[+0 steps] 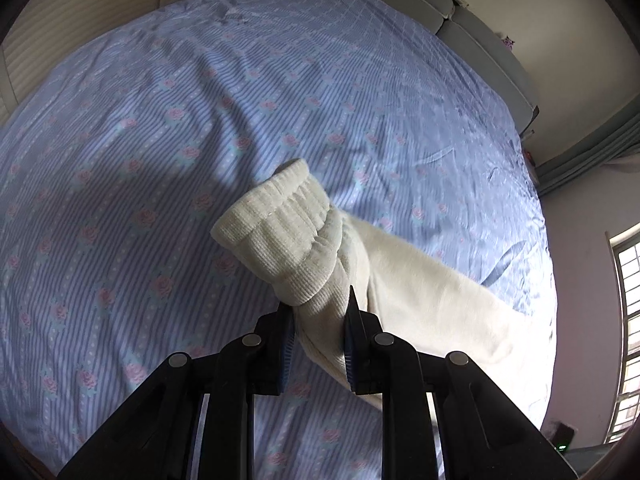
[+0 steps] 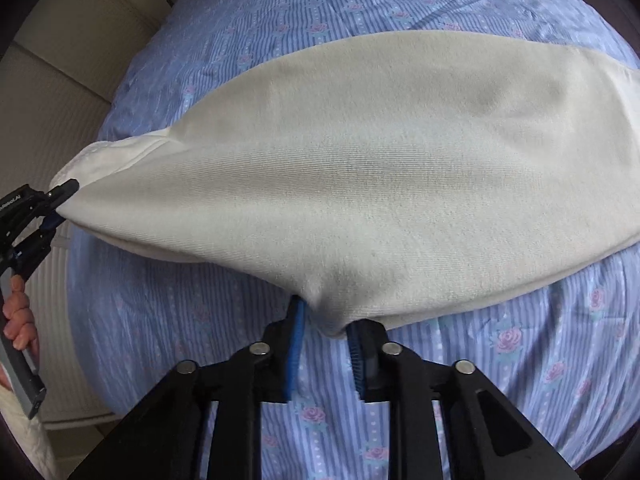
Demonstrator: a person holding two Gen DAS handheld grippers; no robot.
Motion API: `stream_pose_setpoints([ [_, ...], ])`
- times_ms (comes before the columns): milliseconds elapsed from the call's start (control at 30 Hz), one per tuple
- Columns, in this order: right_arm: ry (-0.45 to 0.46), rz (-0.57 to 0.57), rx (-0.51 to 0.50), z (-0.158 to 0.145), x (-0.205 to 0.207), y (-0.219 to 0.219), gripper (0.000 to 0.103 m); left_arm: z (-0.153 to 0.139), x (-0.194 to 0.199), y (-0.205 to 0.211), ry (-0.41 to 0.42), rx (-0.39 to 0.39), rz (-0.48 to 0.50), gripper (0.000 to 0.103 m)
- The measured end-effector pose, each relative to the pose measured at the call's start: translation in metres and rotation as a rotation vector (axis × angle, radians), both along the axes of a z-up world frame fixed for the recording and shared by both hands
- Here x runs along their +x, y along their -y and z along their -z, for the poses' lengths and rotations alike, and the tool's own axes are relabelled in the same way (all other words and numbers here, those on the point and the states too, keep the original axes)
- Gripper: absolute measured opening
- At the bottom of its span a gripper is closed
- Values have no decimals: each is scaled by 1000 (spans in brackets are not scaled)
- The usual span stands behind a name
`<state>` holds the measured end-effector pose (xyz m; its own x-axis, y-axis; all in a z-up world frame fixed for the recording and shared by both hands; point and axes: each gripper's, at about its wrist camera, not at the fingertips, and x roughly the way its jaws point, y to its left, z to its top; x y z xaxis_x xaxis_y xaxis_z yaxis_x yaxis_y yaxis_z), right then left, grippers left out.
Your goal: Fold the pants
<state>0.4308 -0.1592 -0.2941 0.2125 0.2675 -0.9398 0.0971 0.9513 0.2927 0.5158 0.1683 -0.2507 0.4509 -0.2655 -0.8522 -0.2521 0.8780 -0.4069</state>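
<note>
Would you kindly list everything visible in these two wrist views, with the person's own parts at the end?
pants: one pair, cream, stretched over the bed and lifted at two points; ribbed cuffs stick out past the left tool.
bedsheet: one, blue striped with pink roses, covers the bed under the pants.
headboard: one, grey padded, at the bed's far edge in the left wrist view.
curtain: one, grey-green, right of the bed.
window: one, barred, at the far right.
floor: beige, left of the bed in the right wrist view.
left tool: one, black with blue pads, shut on the pants just behind the cuffs.
right tool: one, black with blue pads, shut on the pants' near edge.
hand: one, holds the left tool's handle.
</note>
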Motion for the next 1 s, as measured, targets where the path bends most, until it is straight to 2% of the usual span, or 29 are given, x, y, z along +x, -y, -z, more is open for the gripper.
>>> stream_pose_setpoints([
  [133,-13,-101,-96,-9,-16,-11,14,29,-26,-10,-79,-6,-6,22],
  [233,-68,-102,-104,9,-15,-10,14,61,-37,-20,-152,-53,-41,23],
  [300,-102,-112,-121,19,-11,-13,14,73,-37,-24,-175,-67,-46,25],
  [367,-159,-105,-129,26,-9,-15,18,76,-36,-28,-191,-83,-44,32],
  [400,-194,-101,-146,27,-10,-16,21,76,-37,-30,-205,-58,-43,48],
  [433,-224,-103,-149,28,-11,-18,28,73,-38,-31,-232,6,-42,58],
  [467,-237,-112,-145,24,-14,-21,34,66,-42,-33,-243,72,-28,59],
  [567,-195,-160,-143,-1,-21,-37,37,38,-54,-46,-177,99,50,59],
  [633,-144,-167,-141,-19,-18,-45,42,16,-51,-57,-82,105,102,59],
  [700,-93,-161,-126,-35,-9,-53,43,2,-35,-66,-2,80,162,58],
  [733,-64,-159,-117,-41,-1,-58,43,0,-24,-69,28,50,193,55],
  [800,-11,-158,-106,-49,18,-69,43,3,3,-75,64,-23,251,47],
  [867,25,-156,-101,-53,39,-78,43,15,32,-76,64,-74,284,37],
  [1000,63,-132,-82,-57,66,-98,43,35,79,-75,54,-131,347,36],
])
